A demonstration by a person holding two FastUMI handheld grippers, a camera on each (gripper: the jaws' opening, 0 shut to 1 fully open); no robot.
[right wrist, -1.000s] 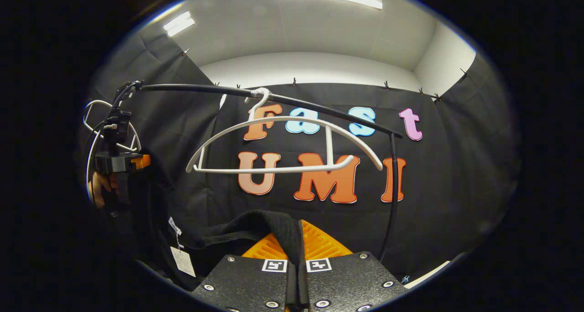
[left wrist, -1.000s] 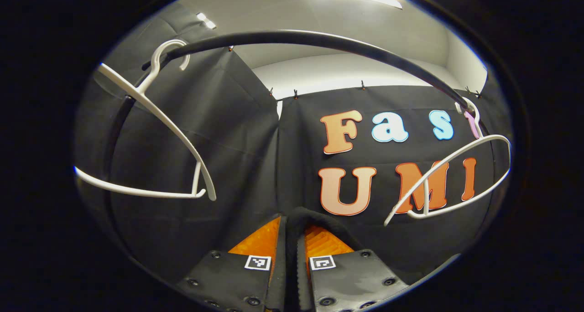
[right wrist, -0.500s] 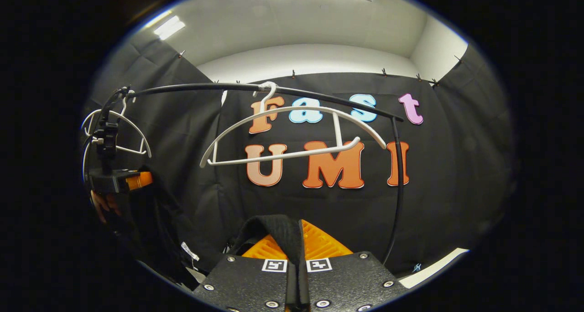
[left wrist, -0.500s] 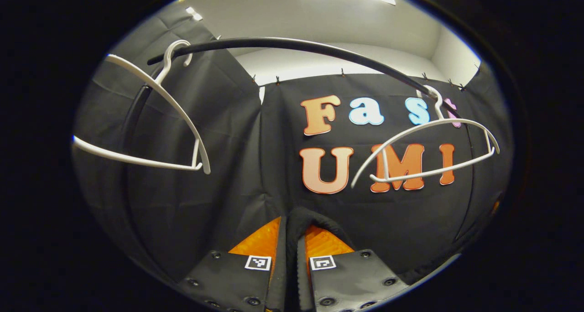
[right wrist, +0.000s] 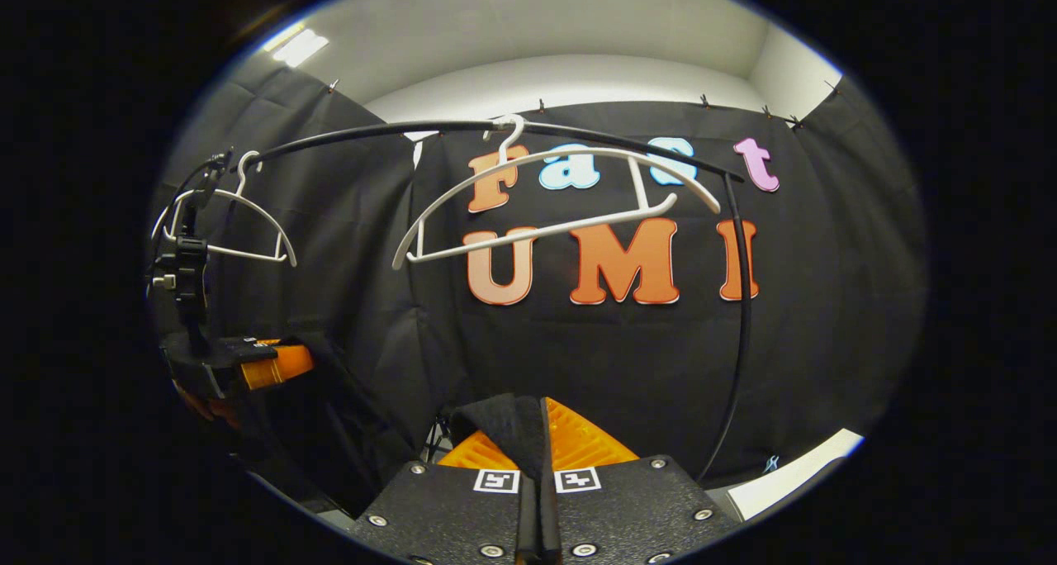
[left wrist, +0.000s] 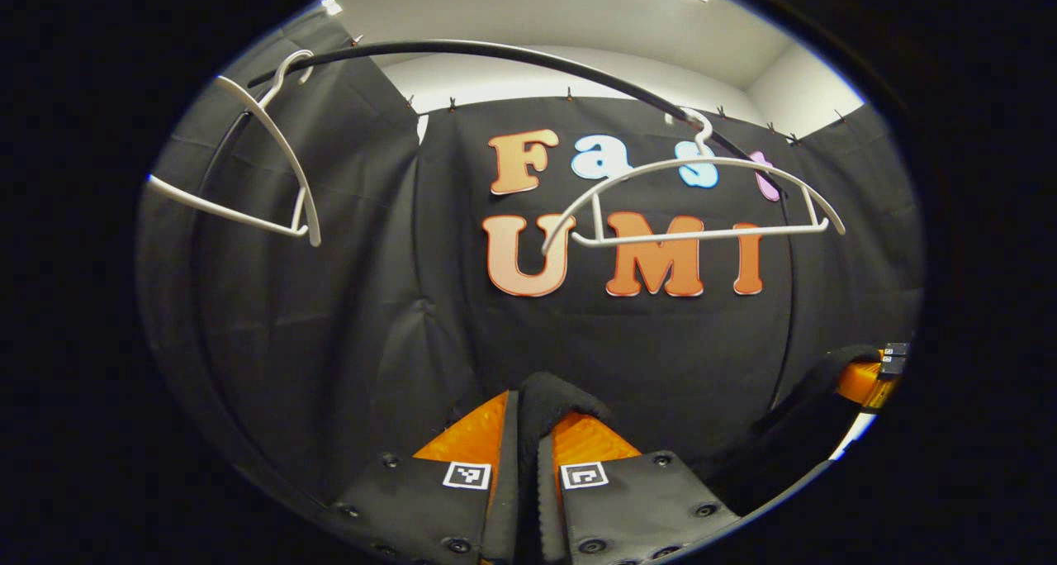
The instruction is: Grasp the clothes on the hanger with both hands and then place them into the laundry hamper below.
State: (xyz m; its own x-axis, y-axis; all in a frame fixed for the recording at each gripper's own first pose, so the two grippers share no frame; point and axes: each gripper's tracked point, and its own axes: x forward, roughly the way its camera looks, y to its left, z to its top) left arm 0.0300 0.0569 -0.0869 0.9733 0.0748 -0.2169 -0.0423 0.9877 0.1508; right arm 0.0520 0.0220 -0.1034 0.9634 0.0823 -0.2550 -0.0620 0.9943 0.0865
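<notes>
A black garment is pinched between the orange fingers of my left gripper, which is shut on it. The same black garment sits between the fingers of my right gripper, also shut on it. The cloth hangs dark between the two grippers and runs toward the other gripper at the left of the right gripper view. The other gripper shows at the right edge of the left gripper view. Two bare white hangers hang on the black rail above. The hamper is out of sight.
The rail curves down into a black upright post at the right. White hangers swing from it. A strip of white floor or ledge shows at the lower right. Black cloth walls close in behind.
Both grippers have dropped lower with the garment; the rail and hangers have risen in both views. The right hanger has swung level and the other gripper now sits lower.
</notes>
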